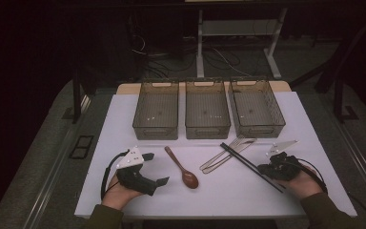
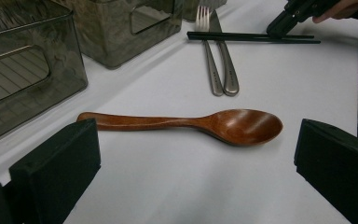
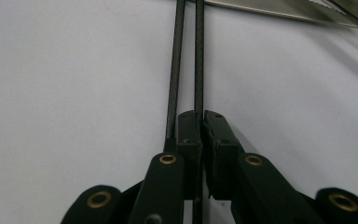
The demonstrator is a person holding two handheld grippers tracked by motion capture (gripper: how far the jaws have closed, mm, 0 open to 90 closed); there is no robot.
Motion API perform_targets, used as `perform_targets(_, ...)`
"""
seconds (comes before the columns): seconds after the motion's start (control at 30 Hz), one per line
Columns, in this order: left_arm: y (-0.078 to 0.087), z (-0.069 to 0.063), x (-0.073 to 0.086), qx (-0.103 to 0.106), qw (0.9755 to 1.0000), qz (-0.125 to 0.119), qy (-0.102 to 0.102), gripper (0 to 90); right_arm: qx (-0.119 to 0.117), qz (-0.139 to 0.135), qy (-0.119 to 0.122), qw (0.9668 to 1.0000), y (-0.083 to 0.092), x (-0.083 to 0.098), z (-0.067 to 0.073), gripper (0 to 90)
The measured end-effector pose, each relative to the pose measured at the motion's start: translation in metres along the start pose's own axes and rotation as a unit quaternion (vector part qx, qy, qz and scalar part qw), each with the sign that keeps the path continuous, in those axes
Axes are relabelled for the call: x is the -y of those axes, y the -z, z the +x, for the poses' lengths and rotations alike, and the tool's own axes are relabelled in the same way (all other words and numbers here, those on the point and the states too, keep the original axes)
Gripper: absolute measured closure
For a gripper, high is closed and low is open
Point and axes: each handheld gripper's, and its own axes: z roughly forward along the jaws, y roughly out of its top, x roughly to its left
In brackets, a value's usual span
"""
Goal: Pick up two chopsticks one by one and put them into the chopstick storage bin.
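Observation:
A pair of black chopsticks (image 1: 250, 166) lies slanted on the white table (image 1: 124, 124), right of centre. My right gripper (image 1: 270, 170) is shut near their close end; in the right gripper view its jaws (image 3: 201, 119) pinch one chopstick (image 3: 199, 56), while the other chopstick (image 3: 176, 56) runs just outside the left jaw. A brown wooden spoon (image 1: 182, 168) rests mid-table, bowl toward me. My left gripper (image 1: 155, 168) sits beside it, open, and the spoon (image 2: 182, 123) lies a little beyond its empty, wide-apart jaws (image 2: 198, 154).
Three translucent grey bins (image 1: 156, 109) (image 1: 207, 108) (image 1: 256, 107) stand in a row at the back of the table. A metal fork and knife (image 1: 226, 153) lie together under the far end of the chopsticks. Bare table stretches along the front edge.

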Motion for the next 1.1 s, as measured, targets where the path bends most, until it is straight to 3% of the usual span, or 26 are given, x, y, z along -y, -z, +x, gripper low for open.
perform_targets(0.6, 0.001, 0.000, 0.000, -0.001, 1.0000, -0.002, 0.001, 0.0, -0.013, -0.015, -0.033, 0.9993, 0.002, 0.002, -0.005, 84.9)
perform_targets(1.1, -0.001, 0.000, 0.001, -0.002, 1.0000, 0.002, -0.003, 0.0, -0.006, -0.045, -0.036, 0.9983, 0.015, 0.001, -0.008, 85.0)
